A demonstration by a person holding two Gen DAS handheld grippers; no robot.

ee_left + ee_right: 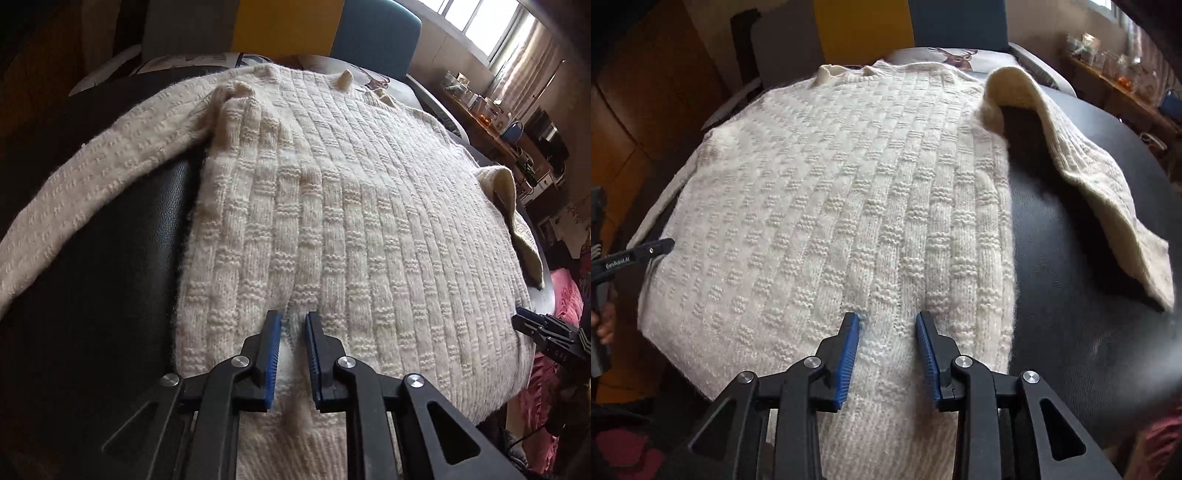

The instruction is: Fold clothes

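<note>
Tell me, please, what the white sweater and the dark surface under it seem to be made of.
Sweater: looks like thick knitted wool or a similar yarn, cream, matte and fuzzy; raised stitch blocks and loose fibres at the edges show it. Surface: probably leather or imitation leather, black, with a fine grain and soft shine.

The sweater is cream, knitted in a basket-weave check of raised bars between plain ribs. It lies on a black leather-look surface. Both grippers are black with blue ridged pads. Far off stand a yellow panel, a teal chair back and a white cushion printed with a deer. Pink fabric shows near right.
</note>
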